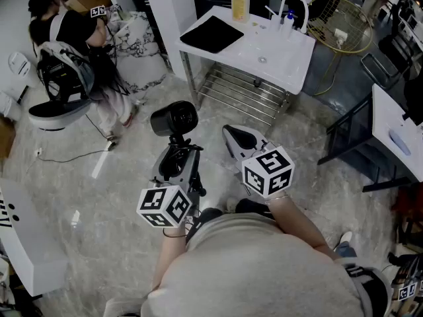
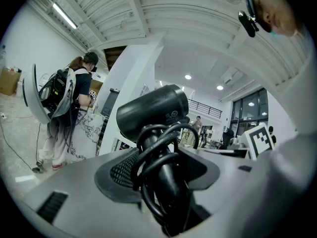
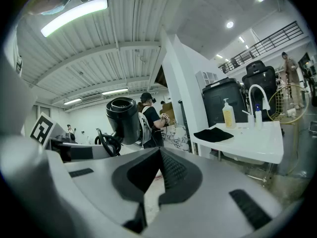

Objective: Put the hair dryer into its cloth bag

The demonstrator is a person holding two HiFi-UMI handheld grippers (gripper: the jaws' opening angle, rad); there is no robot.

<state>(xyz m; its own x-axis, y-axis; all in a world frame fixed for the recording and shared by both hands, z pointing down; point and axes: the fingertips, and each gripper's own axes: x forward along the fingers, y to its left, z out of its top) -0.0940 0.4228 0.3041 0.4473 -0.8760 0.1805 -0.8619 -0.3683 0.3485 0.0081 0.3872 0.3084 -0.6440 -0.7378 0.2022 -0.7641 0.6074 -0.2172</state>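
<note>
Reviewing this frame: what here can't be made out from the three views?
- Head view: the black cloth on the white table is too small to show an opening.
- Left gripper view: the handle of the hair dryer is covered by its wrapped cord and the jaws of the left gripper.
- All views: the cord's plug is lost among the coils.

Hair dryer [image 1: 173, 119]: black, glossy, upright. Barrel on top, roughly level; handle pointing down. Black cord [image 2: 148, 148] wound in loops round handle. Handle clamped between jaws of left gripper [image 1: 177, 162], held in air over floor, near centre.

Cloth bag [image 1: 211, 33]: black, flat, lying on left end of white counter [image 1: 277, 58], far side, well apart from hair dryer.
</note>
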